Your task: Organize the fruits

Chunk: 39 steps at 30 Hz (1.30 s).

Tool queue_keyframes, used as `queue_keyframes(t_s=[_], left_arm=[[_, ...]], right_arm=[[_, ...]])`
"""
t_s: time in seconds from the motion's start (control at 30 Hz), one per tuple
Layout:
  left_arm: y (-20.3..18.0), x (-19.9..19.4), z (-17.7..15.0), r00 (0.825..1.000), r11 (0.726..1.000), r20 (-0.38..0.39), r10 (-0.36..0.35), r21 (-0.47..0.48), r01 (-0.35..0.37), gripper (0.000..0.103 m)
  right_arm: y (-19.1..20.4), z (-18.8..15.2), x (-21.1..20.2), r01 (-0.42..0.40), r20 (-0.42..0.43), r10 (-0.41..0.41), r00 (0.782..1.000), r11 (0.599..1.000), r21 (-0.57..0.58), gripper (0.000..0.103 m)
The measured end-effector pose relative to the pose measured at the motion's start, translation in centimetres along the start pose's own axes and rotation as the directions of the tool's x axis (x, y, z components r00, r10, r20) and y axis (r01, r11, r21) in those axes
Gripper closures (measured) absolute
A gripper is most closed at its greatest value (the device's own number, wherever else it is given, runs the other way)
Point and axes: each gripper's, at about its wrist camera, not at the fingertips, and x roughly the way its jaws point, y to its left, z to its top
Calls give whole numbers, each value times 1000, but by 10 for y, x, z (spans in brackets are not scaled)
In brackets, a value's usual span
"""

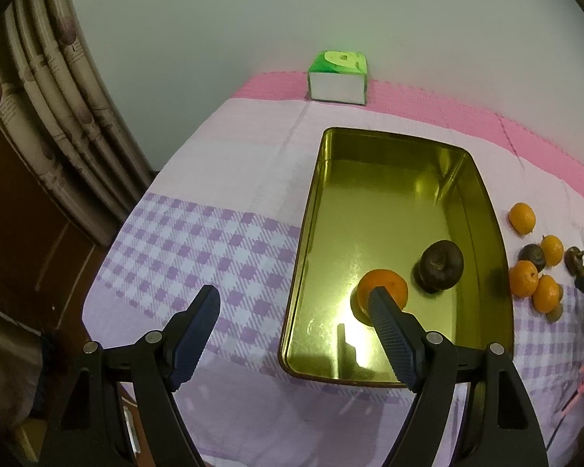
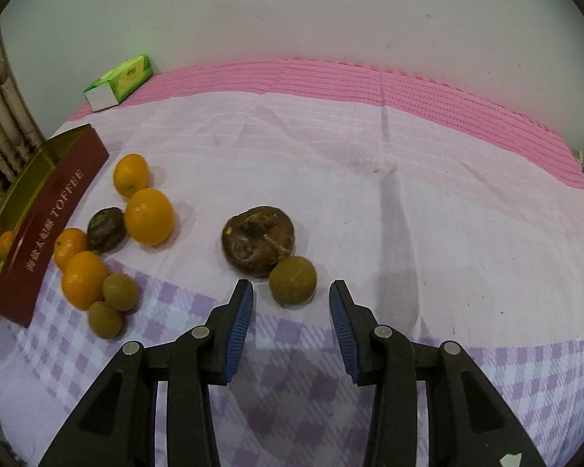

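A gold tin lies on the checked cloth; it holds an orange and a dark brown fruit. My left gripper is open and empty above the tin's near left edge. In the right wrist view the tin shows red sides marked TOFFEE. Beside it lie several oranges, a dark fruit and small olive fruits. My right gripper is open just short of an olive-brown fruit that touches a large dark brown fruit.
A green and white tissue box stands at the back by the wall, also in the right wrist view. A pink mat edges the far side of the table. A curtain hangs at the left.
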Motion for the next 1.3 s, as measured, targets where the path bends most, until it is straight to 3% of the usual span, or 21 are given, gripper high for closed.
queue_keyframes(t_s=[0.33, 0.5, 0.9, 1.3], left_arm=[[-21, -5, -4, 1000, 998, 15, -7, 70, 6, 24], [-48, -16, -10, 997, 989, 29, -70, 133, 65, 24], [-139, -28, -18, 968, 932, -33, -250, 262, 250, 24], [-182, -2, 11, 942, 920, -175, -285, 225, 320, 26]], right_arm=[[-2, 4, 5, -10, 36, 11, 999, 1000, -10, 77], [-3, 2, 3, -27, 45, 28, 999, 1000, -9, 80], [-16, -10, -10, -46, 17, 46, 999, 998, 34, 80], [-26, -21, -19, -54, -7, 55, 998, 997, 60, 80]])
